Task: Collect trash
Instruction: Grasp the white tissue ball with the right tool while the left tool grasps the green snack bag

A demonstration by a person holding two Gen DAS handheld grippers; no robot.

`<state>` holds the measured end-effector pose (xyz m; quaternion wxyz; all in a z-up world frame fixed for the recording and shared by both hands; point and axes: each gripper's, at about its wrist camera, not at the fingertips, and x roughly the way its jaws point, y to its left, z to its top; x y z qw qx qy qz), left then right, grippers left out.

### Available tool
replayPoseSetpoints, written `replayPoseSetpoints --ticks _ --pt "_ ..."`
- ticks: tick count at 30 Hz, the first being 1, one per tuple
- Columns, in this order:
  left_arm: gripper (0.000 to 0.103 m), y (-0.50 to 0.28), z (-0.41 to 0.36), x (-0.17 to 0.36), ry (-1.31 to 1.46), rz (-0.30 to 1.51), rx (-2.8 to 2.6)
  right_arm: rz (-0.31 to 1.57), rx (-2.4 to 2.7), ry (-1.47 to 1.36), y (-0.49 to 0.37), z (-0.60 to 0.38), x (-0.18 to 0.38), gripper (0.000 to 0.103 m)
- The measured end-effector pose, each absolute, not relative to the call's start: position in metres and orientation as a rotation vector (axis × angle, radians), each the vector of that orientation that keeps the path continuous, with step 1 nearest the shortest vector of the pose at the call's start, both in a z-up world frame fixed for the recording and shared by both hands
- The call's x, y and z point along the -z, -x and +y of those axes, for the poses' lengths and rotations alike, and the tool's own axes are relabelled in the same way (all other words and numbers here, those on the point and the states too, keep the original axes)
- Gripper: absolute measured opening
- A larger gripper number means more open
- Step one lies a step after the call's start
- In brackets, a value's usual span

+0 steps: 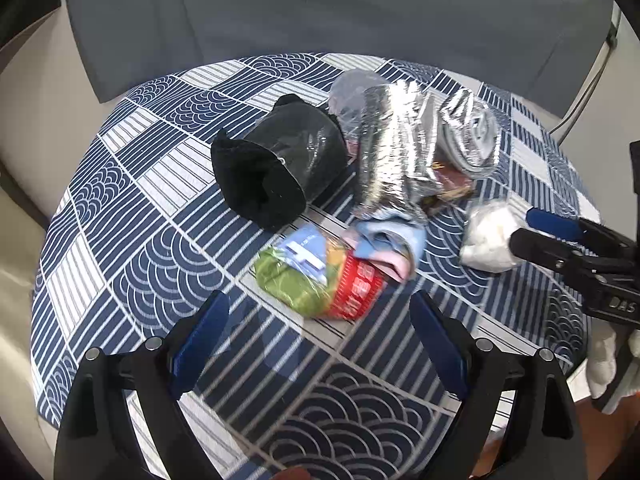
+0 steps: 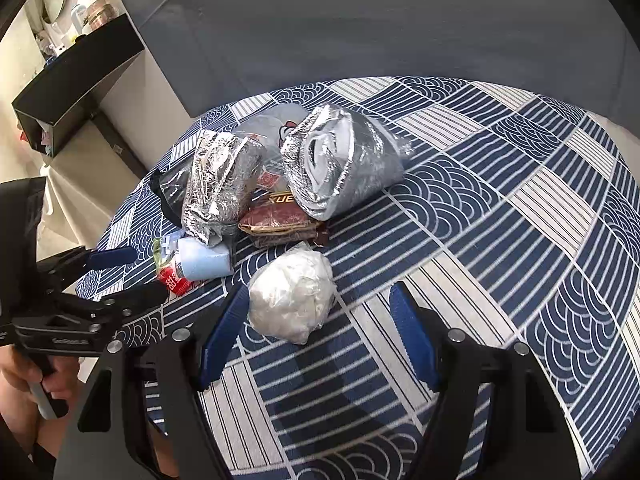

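Near the middle of the table (image 2: 500,184), the white paper wad (image 2: 292,300) lies just ahead of the right gripper (image 2: 320,340), touching or nearly touching its left finger; jaws apart, empty. The left gripper (image 1: 320,344), jaws wide and empty, faces the green-and-red wrapper (image 1: 320,280). The wad is roundish, crumpled, with no clear long axis

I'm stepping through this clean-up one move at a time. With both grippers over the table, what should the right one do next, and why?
Probably ease the right gripper forward and down around the white crumpled wad, then close. Its jaws stand open, the wad lies just ahead, nearer its left finger, apart from the foil bags.
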<state>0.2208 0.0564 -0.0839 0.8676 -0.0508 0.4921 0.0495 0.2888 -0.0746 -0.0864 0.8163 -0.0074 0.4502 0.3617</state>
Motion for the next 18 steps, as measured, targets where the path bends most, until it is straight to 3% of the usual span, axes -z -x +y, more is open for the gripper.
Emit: replayPoseSetpoints --ticks 15,17,18 --pt "0.089 -0.249 0.051 0.103 0.002 1.049 -0.114 0.98 -0.839 0.041 -0.3 -0.056 0.093 0.073" --pt "0.083 -0.25 0.049 0.105 0.004 1.05 -0.102 0.988 -0.842 0.054 -0.299 -0.052 0.096 0.07" --pt "0.074 -0.25 0.05 0.104 0.02 1.049 -0.091 0.999 -0.852 0.064 -0.299 -0.05 0.099 0.06"
